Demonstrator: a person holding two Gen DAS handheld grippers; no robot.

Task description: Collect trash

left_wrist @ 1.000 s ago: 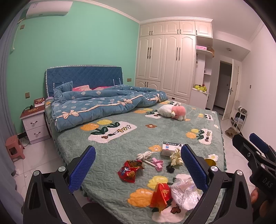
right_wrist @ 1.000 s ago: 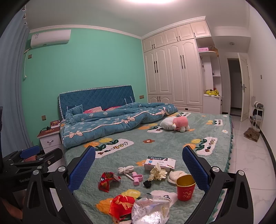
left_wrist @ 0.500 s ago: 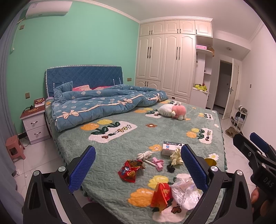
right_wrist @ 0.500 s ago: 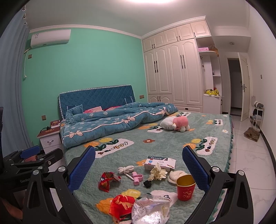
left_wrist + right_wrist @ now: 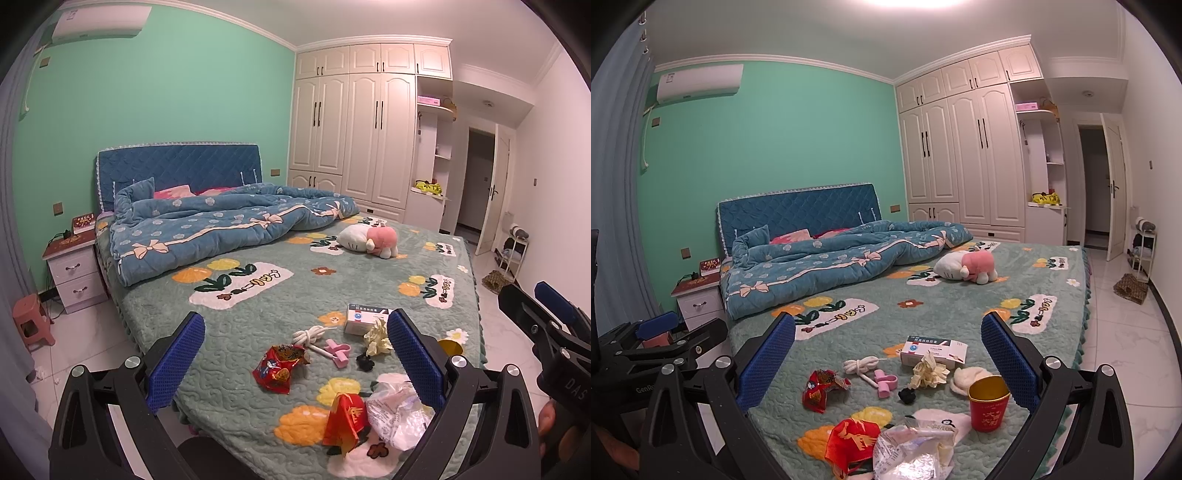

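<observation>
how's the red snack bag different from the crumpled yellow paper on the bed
The red snack bag is glossy printed foil, lying fairly flat; the crumpled yellow paper is pale, matte and balled up. The bag lies left of the pink clip, the paper right of it, beside the white box. Both rest loose on the bed cover.

Green bedspread (image 5: 960, 306) with orange-flower and white-panel pattern; blue quilt (image 5: 842, 266) with cream bows; red snack wrapper (image 5: 820, 391); red cup (image 5: 988, 404), gold inside; pink clip (image 5: 884, 382); white rope (image 5: 858, 365); yellowish crumpled paper (image 5: 929, 373).
</observation>
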